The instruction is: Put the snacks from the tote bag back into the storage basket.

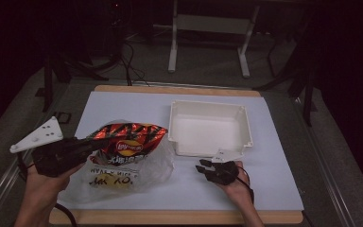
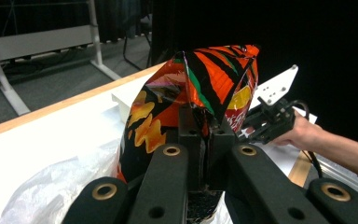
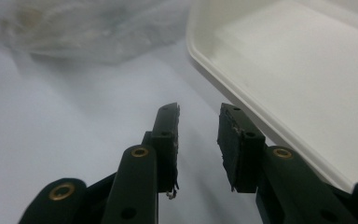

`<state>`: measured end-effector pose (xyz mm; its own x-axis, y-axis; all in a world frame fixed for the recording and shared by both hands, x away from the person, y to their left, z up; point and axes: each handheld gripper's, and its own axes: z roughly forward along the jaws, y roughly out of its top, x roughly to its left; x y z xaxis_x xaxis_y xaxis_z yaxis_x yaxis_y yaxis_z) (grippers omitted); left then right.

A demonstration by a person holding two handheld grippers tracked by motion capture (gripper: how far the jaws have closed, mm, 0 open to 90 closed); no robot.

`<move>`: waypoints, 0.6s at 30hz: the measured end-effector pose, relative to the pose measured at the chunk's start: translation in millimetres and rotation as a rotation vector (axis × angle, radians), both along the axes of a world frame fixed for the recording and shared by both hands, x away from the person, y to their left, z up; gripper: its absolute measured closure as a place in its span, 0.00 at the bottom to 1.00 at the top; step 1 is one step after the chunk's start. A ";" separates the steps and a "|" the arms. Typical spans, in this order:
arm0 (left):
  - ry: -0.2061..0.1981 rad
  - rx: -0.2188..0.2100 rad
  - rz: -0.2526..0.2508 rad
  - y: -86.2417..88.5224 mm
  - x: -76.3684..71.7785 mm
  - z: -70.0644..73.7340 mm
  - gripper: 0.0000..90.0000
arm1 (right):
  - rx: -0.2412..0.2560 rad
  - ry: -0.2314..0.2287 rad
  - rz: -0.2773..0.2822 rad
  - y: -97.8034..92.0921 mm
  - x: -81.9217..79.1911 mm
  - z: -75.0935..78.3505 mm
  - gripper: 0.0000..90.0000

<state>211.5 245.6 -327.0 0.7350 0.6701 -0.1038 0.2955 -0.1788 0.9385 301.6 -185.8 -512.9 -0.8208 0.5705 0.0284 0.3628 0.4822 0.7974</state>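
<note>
Your left gripper point(image 2: 200, 135) has its jaws clamped on the edge of the chip bag point(image 1: 130, 139), which is lifted partly clear of the clear plastic bag point(image 1: 123, 182) lying on the white sheet point(image 1: 274, 179). So the pull-out looks well begun but not finished (the chip bag's lower end seems to sit over the plastic). Your right gripper point(image 3: 198, 135) rests low beside the white tray point(image 1: 208, 127), jaws narrowly parted and holding nothing. The tray is empty; carrying the bag across to it is probably what remains.

Dim room, black surroundings; lit white table sheet point(image 1: 123, 106); soft, slightly blurred close-ups with faint shadows
</note>
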 end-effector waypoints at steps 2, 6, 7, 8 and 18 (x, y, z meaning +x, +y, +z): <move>-0.003 -0.004 -0.005 0.2 -1.1 3.0 0.98 | -0.004 0.001 -0.011 -3.8 0.2 -2.4 0.75; 0.004 -0.003 0.004 1.4 -1.8 8.0 0.98 | 0.003 0.007 -0.032 -11.0 0.8 -6.8 0.74; 0.006 -0.001 0.005 1.9 -2.1 8.3 0.98 | 0.007 0.008 -0.036 -12.5 0.7 -7.5 0.74; 0.007 0.003 0.005 2.2 -2.3 8.2 0.98 | 0.012 0.008 -0.038 -13.9 0.6 -8.2 0.74; 0.009 -0.007 0.016 17.1 -15.5 3.9 0.98 | 0.022 0.014 -0.048 -15.9 0.6 -12.0 0.74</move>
